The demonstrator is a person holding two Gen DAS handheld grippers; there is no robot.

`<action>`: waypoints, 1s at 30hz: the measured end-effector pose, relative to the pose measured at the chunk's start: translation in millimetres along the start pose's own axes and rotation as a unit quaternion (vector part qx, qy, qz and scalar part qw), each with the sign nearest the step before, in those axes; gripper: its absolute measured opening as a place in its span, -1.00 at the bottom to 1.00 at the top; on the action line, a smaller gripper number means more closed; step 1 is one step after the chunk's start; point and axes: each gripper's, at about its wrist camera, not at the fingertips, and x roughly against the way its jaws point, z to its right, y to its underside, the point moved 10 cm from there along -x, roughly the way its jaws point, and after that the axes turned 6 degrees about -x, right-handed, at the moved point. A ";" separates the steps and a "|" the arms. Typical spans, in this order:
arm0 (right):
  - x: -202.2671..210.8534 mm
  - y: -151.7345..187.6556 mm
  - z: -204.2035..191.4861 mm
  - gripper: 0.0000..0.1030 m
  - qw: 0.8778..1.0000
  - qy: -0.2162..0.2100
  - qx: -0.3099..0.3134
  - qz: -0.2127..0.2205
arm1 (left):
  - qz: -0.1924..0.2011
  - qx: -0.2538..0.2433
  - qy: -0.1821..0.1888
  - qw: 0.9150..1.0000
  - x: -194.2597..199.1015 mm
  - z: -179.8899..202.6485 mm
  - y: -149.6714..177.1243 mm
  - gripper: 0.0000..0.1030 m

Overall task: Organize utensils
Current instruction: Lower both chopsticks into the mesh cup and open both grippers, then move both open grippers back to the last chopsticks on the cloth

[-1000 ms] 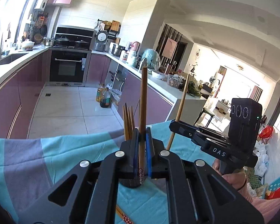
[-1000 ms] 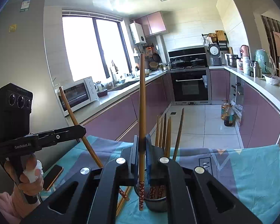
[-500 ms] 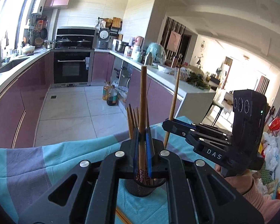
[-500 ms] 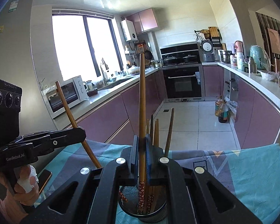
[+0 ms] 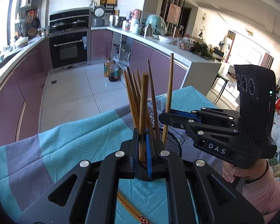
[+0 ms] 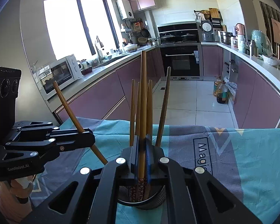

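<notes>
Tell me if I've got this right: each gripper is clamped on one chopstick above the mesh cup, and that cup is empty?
Not quite. Each gripper, left and right, is clamped on one chopstick above the mesh cup, but the cup already holds several chopsticks, as the right wrist view shows.

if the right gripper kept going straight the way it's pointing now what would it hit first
Most likely the black mesh holder just past the right gripper, or the chopsticks standing in it; depth is hard to judge.

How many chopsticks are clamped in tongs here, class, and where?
2. One chopstick stands in the left tongs, a second chopstick in the right tongs, both at the mesh holder. Loose chopsticks stand inside; some may be hidden.
</notes>
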 end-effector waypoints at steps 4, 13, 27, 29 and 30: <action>-3.7 2.3 3.3 -0.85 1.000 0.004 -0.003 -0.003 | -0.013 0.008 -0.003 1.000 -16.1 -9.6 2.2 -0.84; 4.5 2.4 -0.3 -0.78 1.000 0.001 -0.005 0.006 | 0.001 0.031 -0.002 1.000 -21.5 -21.4 1.0 -0.65; 45.7 43.9 -60.3 -0.38 0.995 -0.075 0.065 0.000 | 0.057 0.040 -0.065 0.996 38.2 -43.2 53.1 -0.41; 43.3 59.3 -67.8 -0.35 0.994 -0.084 0.069 -0.016 | 0.050 0.041 -0.078 0.995 40.4 -46.4 71.1 -0.37; 40.6 66.1 -70.9 -0.35 0.994 -0.087 0.069 -0.024 | 0.046 0.043 -0.079 0.995 40.3 -47.6 79.8 -0.35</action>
